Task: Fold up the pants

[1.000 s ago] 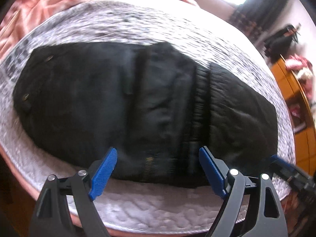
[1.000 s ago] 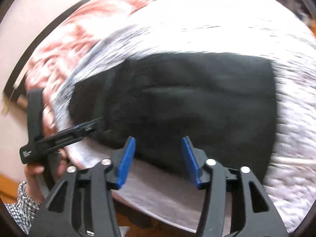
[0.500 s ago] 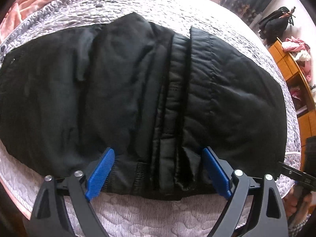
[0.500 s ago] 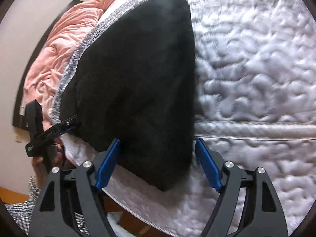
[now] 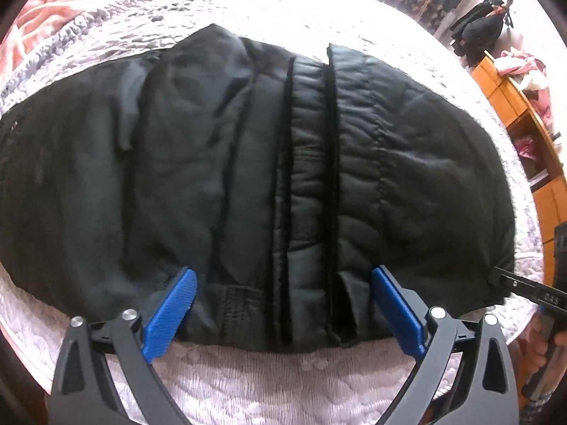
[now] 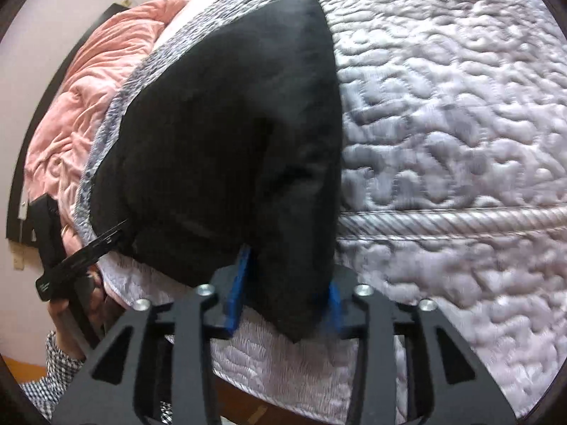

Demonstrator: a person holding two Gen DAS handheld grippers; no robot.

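Note:
Black pants (image 5: 212,159) lie folded across a quilted white mattress (image 5: 283,382). My left gripper (image 5: 281,276) straddles their near edge over the ribbed waistband. Its jaws are opening wide, and the blue pads (image 5: 170,315) rest at the cloth without pinching it. In the right wrist view the pants (image 6: 230,124) run away from me. My right gripper (image 6: 287,294) is closing on their near corner, with the fabric bunched between its pads. The right gripper's finger (image 5: 524,287) shows at the pants' right corner, and the left gripper (image 6: 81,251) at the left edge.
A pink blanket (image 6: 88,106) is heaped at the far left of the bed. Orange wooden shelves (image 5: 531,141) and a black bag (image 5: 482,28) stand to the right. A hand (image 6: 60,311) in a checked sleeve holds the left gripper. The mattress edge (image 6: 283,372) runs just below the grippers.
Both grippers came down onto the pants' near edge. The left spread wider. The right rolled, slid to the right corner, spread, then drew in on the corner.

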